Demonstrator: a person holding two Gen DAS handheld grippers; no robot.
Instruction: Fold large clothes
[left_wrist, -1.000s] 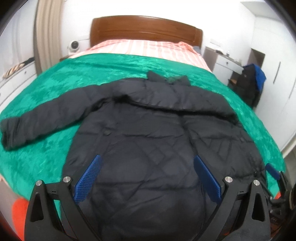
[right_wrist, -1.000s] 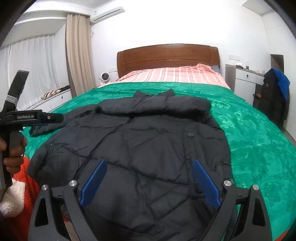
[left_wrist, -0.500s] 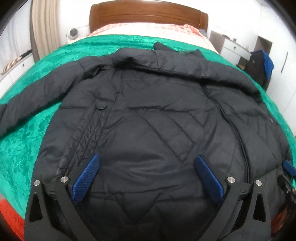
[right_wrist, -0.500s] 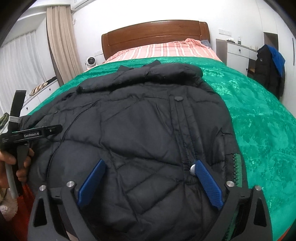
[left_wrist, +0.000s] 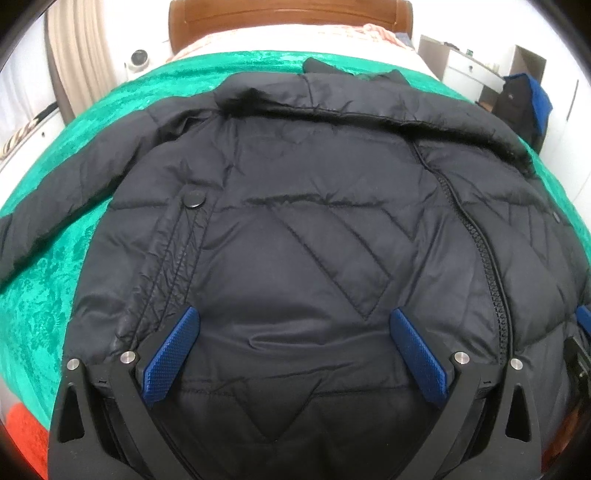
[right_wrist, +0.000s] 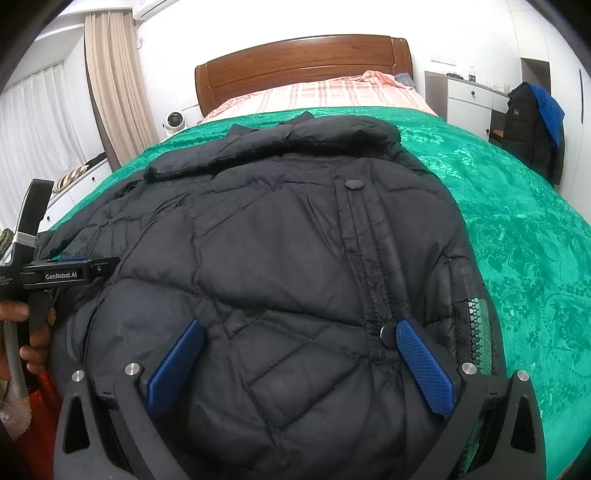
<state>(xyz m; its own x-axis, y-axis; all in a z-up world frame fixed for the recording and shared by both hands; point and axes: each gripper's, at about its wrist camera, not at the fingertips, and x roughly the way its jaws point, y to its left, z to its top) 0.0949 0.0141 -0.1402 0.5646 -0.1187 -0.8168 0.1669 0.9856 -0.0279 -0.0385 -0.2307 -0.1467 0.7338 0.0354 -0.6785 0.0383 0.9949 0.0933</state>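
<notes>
The black padded jacket (left_wrist: 295, 240) lies spread across the green bedspread (right_wrist: 535, 229) by the bed's foot edge, and both the left gripper (left_wrist: 293, 350) and right gripper (right_wrist: 301, 360), jaws wide apart, have dropped close over its hem, so a grab looks imminent.

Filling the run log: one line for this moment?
left gripper open | right gripper open | both over black jacket | jacket unfolded on green bedspread

A green bedspread (right_wrist: 517, 206) is covering the bed, with a striped pink sheet (right_wrist: 325, 94) showing below the wooden headboard (right_wrist: 303, 62). Beige curtains (right_wrist: 114, 92) are hanging at left beside a small white fan (right_wrist: 173, 122). A dark coat (right_wrist: 532, 125) is hanging by the white cabinet (right_wrist: 469, 103).
</notes>
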